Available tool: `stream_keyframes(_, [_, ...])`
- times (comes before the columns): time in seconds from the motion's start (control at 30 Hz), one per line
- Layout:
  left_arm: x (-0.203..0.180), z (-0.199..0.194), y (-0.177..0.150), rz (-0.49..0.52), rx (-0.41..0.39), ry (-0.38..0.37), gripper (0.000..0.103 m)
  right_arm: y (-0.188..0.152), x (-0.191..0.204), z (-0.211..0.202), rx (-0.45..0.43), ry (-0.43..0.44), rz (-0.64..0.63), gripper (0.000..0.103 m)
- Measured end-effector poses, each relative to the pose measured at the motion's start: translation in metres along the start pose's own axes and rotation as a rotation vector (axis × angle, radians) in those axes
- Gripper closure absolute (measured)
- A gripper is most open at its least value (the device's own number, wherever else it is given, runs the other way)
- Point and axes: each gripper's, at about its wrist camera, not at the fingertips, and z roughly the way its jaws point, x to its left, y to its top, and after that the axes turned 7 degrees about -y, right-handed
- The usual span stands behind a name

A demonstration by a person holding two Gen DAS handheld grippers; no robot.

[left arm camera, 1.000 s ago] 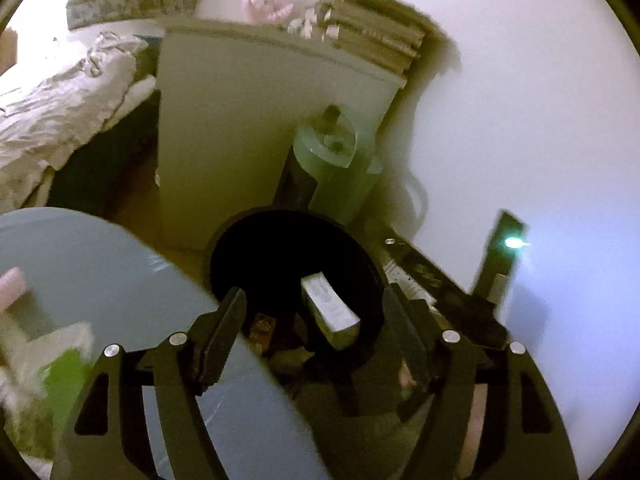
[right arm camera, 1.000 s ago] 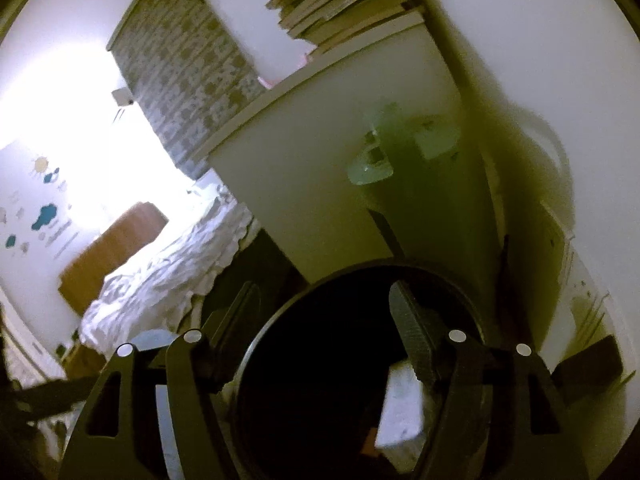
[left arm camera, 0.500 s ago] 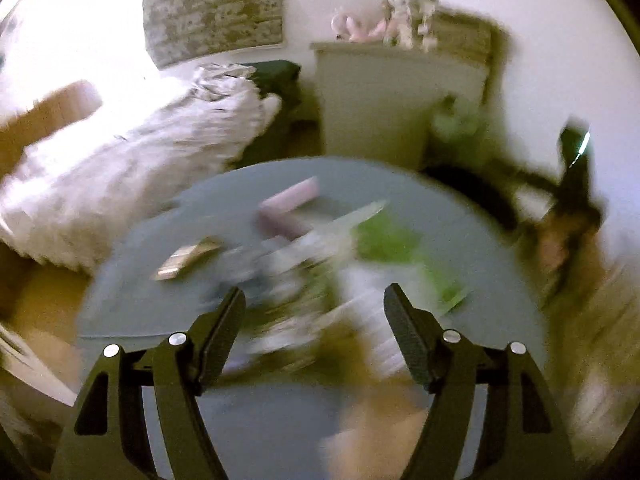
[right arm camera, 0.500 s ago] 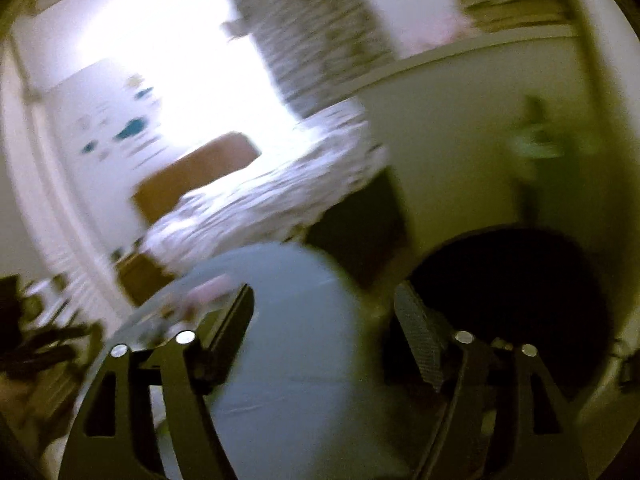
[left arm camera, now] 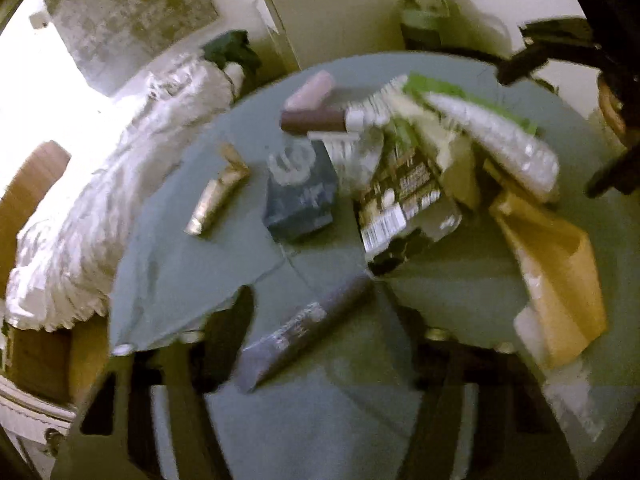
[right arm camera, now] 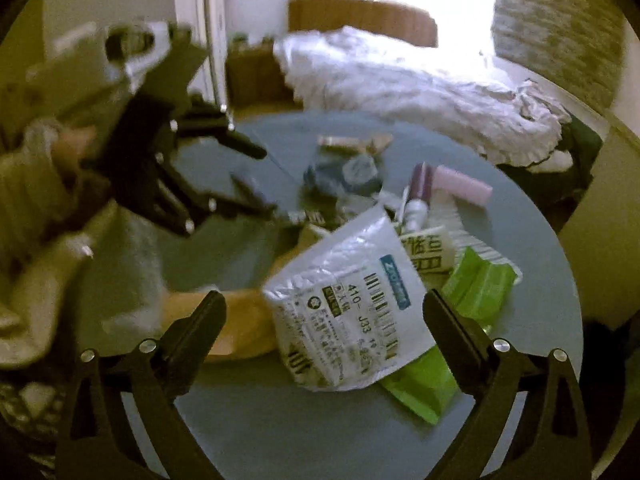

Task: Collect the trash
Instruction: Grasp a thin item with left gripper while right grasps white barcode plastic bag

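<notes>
Trash lies scattered on a round grey table (left arm camera: 192, 272) (right arm camera: 280, 432). In the right wrist view my right gripper (right arm camera: 324, 320) is open above a white plastic mailer bag (right arm camera: 352, 312), with a green wrapper (right arm camera: 476, 284) and a tan envelope (right arm camera: 240, 328) beside it. My left gripper (right arm camera: 260, 180) shows there at the left, open and empty over the table. In the blurred left wrist view my left gripper (left arm camera: 320, 320) hangs open over a dark wrapper strip (left arm camera: 304, 328); a dark blue box (left arm camera: 300, 196), a gold tube (left arm camera: 216, 196) and a maroon tube (left arm camera: 312, 120) lie beyond.
A bed with white bedding (right arm camera: 400, 72) (left arm camera: 100, 184) stands beyond the table. A white cabinet (left arm camera: 348, 8) stands at the back. The right gripper's arm (left arm camera: 580, 60) crosses the top right of the left wrist view. A pink item (right arm camera: 460, 184) lies near the table's far side.
Both grippers have swung away from the black bin and now face the table with the trash. Both stay open and empty.
</notes>
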Motion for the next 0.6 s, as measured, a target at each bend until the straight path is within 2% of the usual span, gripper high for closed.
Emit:
stream_keyframes(0.07, [0.005, 0.002, 0.001, -0.035, -0.003, -0.044, 0.069, 0.002, -0.002, 0.015, 0.048, -0.027, 0.010, 0.010])
stream_keyframes(0.1, [0.007, 0.003, 0.001, -0.052, -0.003, -0.052, 0.072, 0.002, -0.005, 0.022, 0.075, -0.007, 0.040, 0.028])
stream_keyframes(0.13, [0.009, 0.003, 0.000, -0.068, -0.013, -0.048, 0.076, 0.002, -0.008, 0.029, 0.095, 0.019, 0.086, 0.034])
stream_keyframes(0.17, [0.010, 0.003, -0.001, -0.078, -0.017, -0.048, 0.081, 0.001, -0.016, 0.033, 0.096, 0.039, 0.129, 0.036])
stream_keyframes(0.2, [0.010, 0.003, -0.002, -0.082, -0.017, -0.039, 0.087, 0.000, -0.021, 0.032, 0.083, 0.057, 0.171, 0.044])
stream_keyframes(0.23, [0.011, 0.003, -0.004, -0.095, -0.011, -0.018, 0.089, -0.003, -0.025, 0.031, 0.076, 0.072, 0.197, 0.050])
stream_keyframes(0.27, [0.013, 0.001, -0.005, -0.112, -0.016, -0.014, 0.093, -0.004, -0.029, 0.028, 0.063, 0.088, 0.232, 0.052])
stream_keyframes(0.33, [0.018, -0.003, -0.009, -0.160, -0.033, -0.021, 0.098, -0.009, -0.036, 0.022, 0.036, 0.111, 0.292, 0.065])
stream_keyframes(0.47, [0.029, -0.022, -0.013, -0.270, -0.107, -0.047, 0.098, -0.018, -0.055, -0.004, -0.047, 0.149, 0.403, 0.075])
stream_keyframes(0.6, [0.022, -0.051, 0.005, -0.301, -0.201, -0.080, 0.098, -0.028, -0.080, -0.037, -0.174, 0.179, 0.502, 0.083])
